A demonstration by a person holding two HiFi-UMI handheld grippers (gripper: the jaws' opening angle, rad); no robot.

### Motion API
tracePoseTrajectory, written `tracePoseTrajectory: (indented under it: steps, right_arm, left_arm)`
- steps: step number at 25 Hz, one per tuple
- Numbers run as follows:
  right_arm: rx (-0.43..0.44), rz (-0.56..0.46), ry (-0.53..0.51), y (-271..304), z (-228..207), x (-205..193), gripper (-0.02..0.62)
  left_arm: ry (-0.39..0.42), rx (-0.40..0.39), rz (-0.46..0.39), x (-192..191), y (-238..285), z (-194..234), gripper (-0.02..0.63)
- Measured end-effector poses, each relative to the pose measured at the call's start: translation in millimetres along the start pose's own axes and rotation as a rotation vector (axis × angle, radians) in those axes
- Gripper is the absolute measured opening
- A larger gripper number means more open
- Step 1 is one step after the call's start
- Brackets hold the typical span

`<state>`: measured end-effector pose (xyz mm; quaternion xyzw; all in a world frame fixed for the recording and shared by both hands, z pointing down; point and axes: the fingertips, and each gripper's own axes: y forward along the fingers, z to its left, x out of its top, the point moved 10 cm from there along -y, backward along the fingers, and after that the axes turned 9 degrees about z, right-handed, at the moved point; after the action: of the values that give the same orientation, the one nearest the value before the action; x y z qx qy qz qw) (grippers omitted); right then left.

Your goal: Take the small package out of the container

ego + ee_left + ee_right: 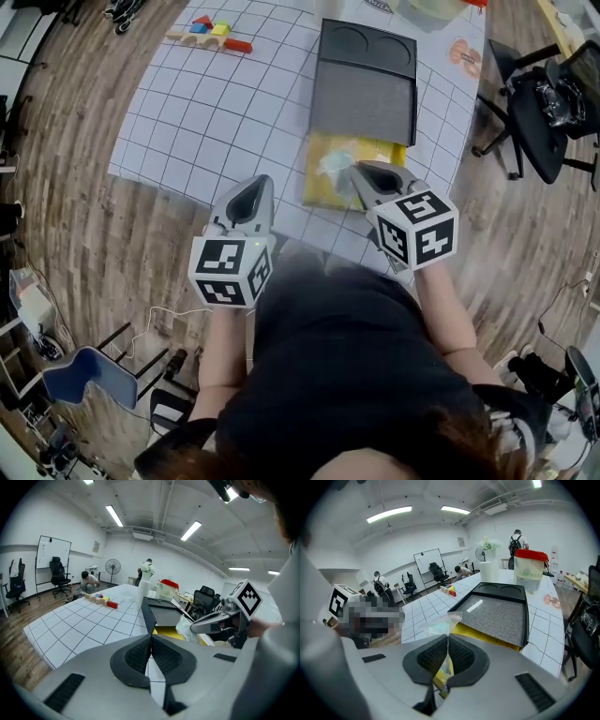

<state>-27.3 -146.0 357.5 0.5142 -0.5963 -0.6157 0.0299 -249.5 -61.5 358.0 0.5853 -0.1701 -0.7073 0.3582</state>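
Note:
A small clear plastic package (334,167) is pinched between the pads of my right gripper (360,171), which is shut on it. It hangs just over a flat yellow bag (349,173) on the white grid mat. In the right gripper view the thin packet (443,626) runs up from between the closed jaws of that gripper (448,638). Behind the bag lies a black container with a grey inner face (366,82). My left gripper (254,187) hovers near the table's front edge, left of the bag. It is shut (151,638) with nothing in it.
Coloured wooden blocks (211,33) lie at the mat's far left. A red-lidded clear tub (529,569) and a white roll (487,571) stand beyond the black container. A black office chair (534,103) is off the table's right side. A blue chair (84,375) sits on the floor, lower left.

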Motion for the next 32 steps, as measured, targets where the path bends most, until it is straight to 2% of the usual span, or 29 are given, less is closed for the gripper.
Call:
tracePoseTrajectory:
  steps: [10, 20, 26, 32]
  right_arm:
    - [0.02, -0.103, 0.02, -38, 2, -19, 0.023]
    - [0.041, -0.162, 0.039, -64, -1, -30, 0.023]
    - [0.063, -0.176, 0.05, -69, -1, -39, 0.023]
    - [0.043, -0.186, 0.058, -82, -3, -48, 0.023]
  left_arm:
    - [0.047, 0.036, -0.025, 0, -22, -30, 0.028]
    - [0.058, 0.047, -0.046, -2, -33, -57, 0.028]
    - [0.055, 0.037, -0.049, -11, -31, -68, 0.028]
    - [0.061, 0.003, -0.054, -11, -24, -80, 0.028]
